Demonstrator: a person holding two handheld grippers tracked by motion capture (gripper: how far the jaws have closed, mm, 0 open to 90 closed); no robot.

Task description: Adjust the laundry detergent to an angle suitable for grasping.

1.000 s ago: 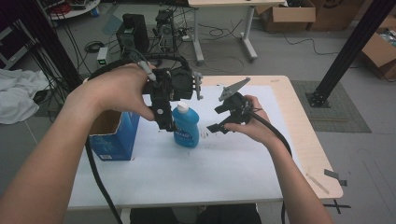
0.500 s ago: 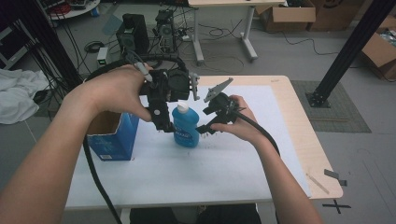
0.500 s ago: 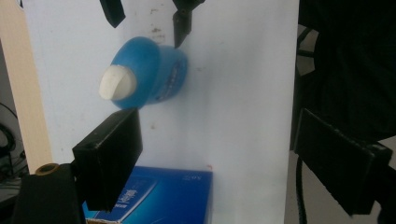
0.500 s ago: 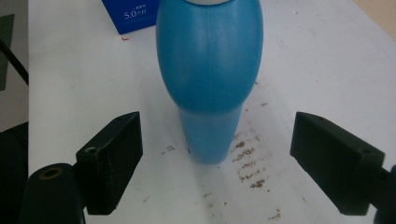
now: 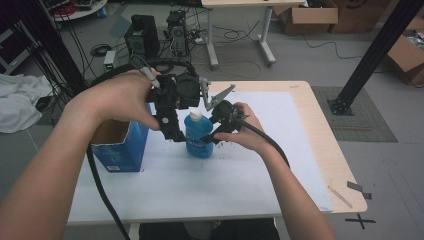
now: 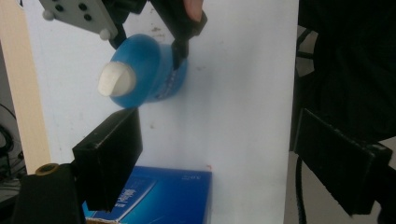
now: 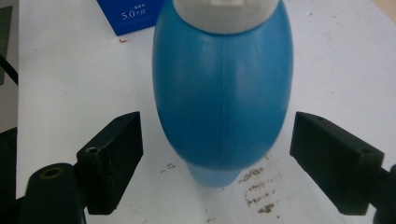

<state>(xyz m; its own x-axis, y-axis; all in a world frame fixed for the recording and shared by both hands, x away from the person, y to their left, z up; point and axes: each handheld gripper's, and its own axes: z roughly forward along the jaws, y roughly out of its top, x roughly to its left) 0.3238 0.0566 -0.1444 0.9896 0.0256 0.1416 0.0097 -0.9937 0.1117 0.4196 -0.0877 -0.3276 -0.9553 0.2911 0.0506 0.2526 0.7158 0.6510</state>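
A blue plastic bottle (image 5: 199, 136) with a white cap (image 5: 195, 115) stands upright on the white sheet (image 5: 280, 150) that covers most of the wooden tabletop (image 5: 330, 150), roughly midway between the left and right edges and a little toward the far edge. The cap is on; what the bottle holds cannot be told through the opaque plastic.

The right gripper (image 7: 219, 158) sits low at the bottle, its two black jaws spread wide with the blue body between them, a clear gap on each side, touching neither. In the high view the person's right hand (image 5: 245, 132) holds this gripper just right of the bottle.

The left gripper (image 5: 172, 107) hangs above and just left of the bottle, held in the left hand (image 5: 117, 100). Its jaws are spread apart and grip nothing; in its own view the bottle lies beyond the jaw tips.

An open blue carton (image 5: 120, 145) stands near the tabletop's left edge, beside the bottle. Its top flaps are open and a brown cardboard interior shows; any contents cannot be made out. Small dark specks (image 7: 257, 189) dot the sheet by the bottle's base.
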